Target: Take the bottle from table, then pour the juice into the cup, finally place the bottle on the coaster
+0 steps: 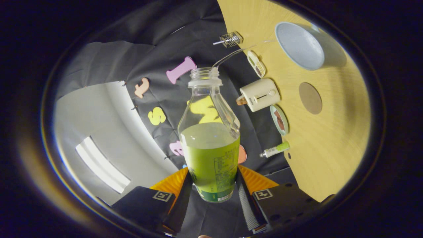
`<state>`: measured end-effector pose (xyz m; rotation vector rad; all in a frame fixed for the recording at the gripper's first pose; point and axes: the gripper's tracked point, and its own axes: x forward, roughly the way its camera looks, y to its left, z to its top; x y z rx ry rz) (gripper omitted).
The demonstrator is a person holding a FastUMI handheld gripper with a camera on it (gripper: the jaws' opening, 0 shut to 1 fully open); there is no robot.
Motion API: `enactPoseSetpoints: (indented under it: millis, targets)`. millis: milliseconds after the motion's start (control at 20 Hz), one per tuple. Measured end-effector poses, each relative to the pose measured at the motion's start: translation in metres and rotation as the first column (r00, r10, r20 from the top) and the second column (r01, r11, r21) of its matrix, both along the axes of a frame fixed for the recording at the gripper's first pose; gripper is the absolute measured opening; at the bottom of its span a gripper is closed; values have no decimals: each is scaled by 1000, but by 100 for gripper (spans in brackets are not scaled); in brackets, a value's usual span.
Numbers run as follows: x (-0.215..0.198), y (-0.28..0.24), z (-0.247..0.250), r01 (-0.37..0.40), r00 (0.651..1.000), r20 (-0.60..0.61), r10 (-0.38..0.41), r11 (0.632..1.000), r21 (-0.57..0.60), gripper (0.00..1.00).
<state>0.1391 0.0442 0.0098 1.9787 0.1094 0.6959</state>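
My gripper (213, 185) is shut on the lower, green-labelled part of a clear plastic bottle (211, 138), with a finger pressing on each side. The bottle has no cap and holds pale juice up to about the top of the label. It is held off the table, and the whole view is rolled so the wooden table (330, 148) stands off to the right. A thin clear stream arcs from the bottle's mouth toward a pale blue cup (299, 44) far beyond the fingers. A round brown coaster (310, 98) lies on the table nearer than the cup.
Along the table's back edge by the black cloth wall stand a cream box-shaped device (260, 94), a small round dish (279, 120), a white tube with a green cap (275, 150), a small oval gadget (256, 63) and a wire cage object (230, 39).
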Motion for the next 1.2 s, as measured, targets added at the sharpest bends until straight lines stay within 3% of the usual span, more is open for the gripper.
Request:
enactPoseSetpoints:
  millis: [1200]
  targets:
    - [0,-2,13,2,1000,-4,-1,997,81,74]
